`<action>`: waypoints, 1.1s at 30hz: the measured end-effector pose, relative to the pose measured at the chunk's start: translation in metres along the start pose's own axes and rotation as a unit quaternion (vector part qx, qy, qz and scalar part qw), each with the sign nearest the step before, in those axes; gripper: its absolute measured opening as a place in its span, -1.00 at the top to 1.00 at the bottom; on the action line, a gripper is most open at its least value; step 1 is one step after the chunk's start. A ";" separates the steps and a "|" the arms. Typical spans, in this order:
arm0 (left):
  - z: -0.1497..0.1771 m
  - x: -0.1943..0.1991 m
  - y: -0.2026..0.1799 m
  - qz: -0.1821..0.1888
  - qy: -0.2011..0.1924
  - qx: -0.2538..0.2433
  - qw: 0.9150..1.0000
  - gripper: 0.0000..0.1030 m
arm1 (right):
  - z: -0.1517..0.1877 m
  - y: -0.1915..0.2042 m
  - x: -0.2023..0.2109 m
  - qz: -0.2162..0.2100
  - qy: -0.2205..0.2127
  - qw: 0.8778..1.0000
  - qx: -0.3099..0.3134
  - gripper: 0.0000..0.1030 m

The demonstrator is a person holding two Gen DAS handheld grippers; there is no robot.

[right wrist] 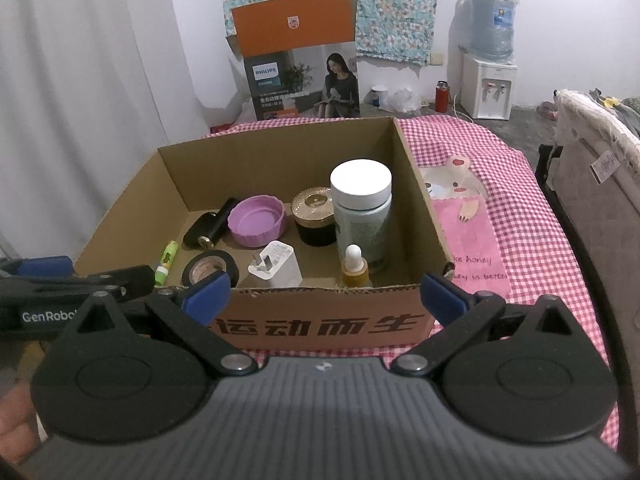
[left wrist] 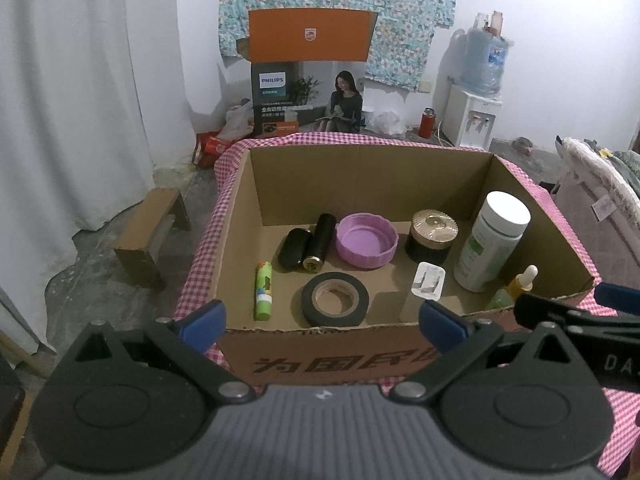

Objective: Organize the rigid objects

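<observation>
Before the cardboard box [left wrist: 360,168] holding tape roll [left wrist: 335,299] and white bottle [left wrist: 491,240], both tongs [left wrist: 320,320] [right wrist: 326,294] gape empty.

The brown cardboard box [left wrist: 340,356] sat on pink-and-white checked cloth [right wrist: 480,148]; inside were a purple lid [left wrist: 367,240], black tape roll [left wrist: 335,299], white-capped bottle [left wrist: 494,236] and green tube [left wrist: 263,290].

Open cardboard box [left wrist: 320,344] on the checked cloth, holding all items. Near left: green glue stick [left wrist: 262,291] lying flat, lengthwise. Beside it, black tape roll [left wrist: 334,299] lying flat. Far left: two black cylinders [left wrist: 306,247] lying side by side. Centre far: purple lid [left wrist: 366,240], upturned. Right of it: dark jar with gold lid [left wrist: 432,236], upright. Near centre: white plug adapter [right wrist: 275,266]. Right: tall white-capped bottle [left wrist: 493,236] and small dropper bottle [right wrist: 354,268], both upright.
</observation>
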State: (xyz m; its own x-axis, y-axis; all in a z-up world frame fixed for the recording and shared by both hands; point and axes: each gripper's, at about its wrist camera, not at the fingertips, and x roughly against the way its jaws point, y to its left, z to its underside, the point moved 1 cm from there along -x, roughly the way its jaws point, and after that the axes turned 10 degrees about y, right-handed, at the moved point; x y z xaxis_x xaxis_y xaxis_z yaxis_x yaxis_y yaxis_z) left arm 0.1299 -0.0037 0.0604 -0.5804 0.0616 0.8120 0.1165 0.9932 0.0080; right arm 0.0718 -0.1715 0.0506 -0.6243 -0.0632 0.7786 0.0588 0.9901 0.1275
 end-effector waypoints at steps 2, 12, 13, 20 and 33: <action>0.000 0.000 -0.001 -0.002 -0.001 -0.001 1.000 -0.99 | 0.000 0.000 0.000 0.000 0.000 1.000 -0.001 -0.98; -0.001 0.002 -0.004 -0.007 -0.006 -0.007 1.000 -0.99 | 0.001 -0.002 0.000 0.002 -0.004 1.000 0.001 -0.97; -0.001 0.003 -0.004 -0.006 -0.006 -0.007 1.000 -0.99 | 0.001 -0.002 0.001 0.003 -0.005 1.000 0.002 -0.97; -0.001 0.003 -0.005 -0.005 -0.005 -0.006 1.000 -0.99 | 0.001 -0.003 0.003 0.003 -0.005 1.000 0.002 -0.97; 0.000 0.001 -0.002 -0.001 0.003 -0.003 1.000 -0.99 | 0.001 -0.003 0.003 0.004 0.001 1.000 0.001 -0.98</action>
State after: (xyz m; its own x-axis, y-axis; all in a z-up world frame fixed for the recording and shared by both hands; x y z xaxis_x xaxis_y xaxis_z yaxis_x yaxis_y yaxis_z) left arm 0.1293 -0.0058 0.0615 -0.5755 0.0592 0.8157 0.1204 0.9926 0.0129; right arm 0.0688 -0.1741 0.0523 -0.6227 -0.0548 0.7805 0.0629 0.9908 0.1198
